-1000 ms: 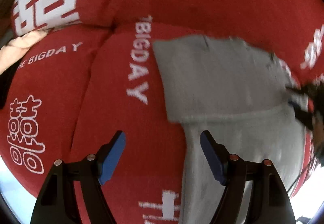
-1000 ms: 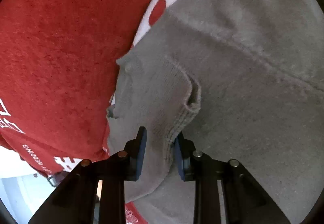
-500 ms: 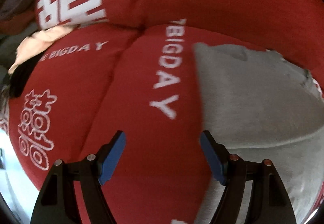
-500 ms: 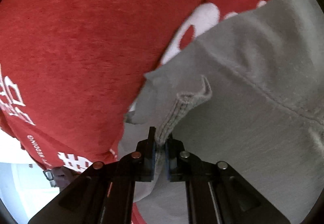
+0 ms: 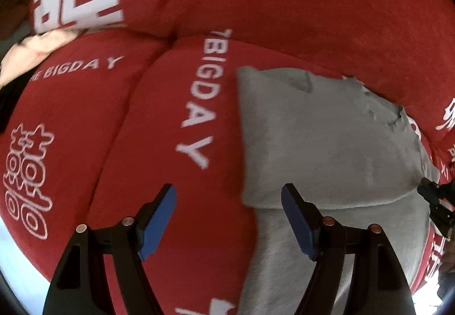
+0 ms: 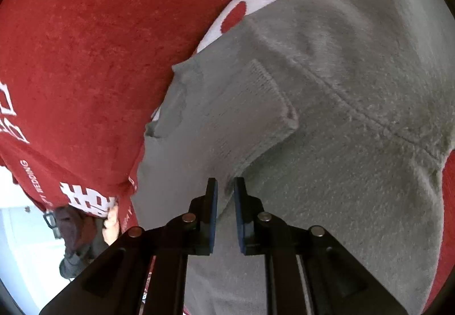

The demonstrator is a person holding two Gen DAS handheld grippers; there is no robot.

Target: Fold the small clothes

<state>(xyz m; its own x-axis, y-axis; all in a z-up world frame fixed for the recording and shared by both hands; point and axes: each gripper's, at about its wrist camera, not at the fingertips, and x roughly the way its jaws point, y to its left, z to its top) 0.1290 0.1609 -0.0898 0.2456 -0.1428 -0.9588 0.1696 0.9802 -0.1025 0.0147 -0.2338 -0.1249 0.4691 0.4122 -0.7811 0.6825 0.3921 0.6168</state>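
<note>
While the left tool [image 5: 229, 218] hangs wide open over bare red cover [image 5: 113, 115], nothing between its blue pads, the grey garment [image 5: 327, 150] lies off to its right — the near edge of the folded panel runs just past the right pad, and the left pad sits over the cover alone. The garment is spread on a red cushioned seat printed with white lettering, its long axis running away from the camera toward the seat's back cushion. Its left edge is straight and near-vertical in the left view, beside the "BIGDAY" print [image 5: 199, 113]. A peach cloth [image 5: 37, 50] shows at the far left, well apart.

Further right, the right tool [image 6: 225, 192] is the one at the cloth. Its jaws stand at a narrow gap and are opening; a ridge of grey fabric rises between the pads, but they do not look pressed on it, so I judge the pinch released rather than held. Just ahead of its tips lies the ribbed cuff [image 6: 267, 104] of a sleeve folded across the body, pointing up and right.

So the next move likely turns on this: the garment's free left edge is nearer the left tool, which would have to shift right to take it — the right tool is already over the cloth.
</note>
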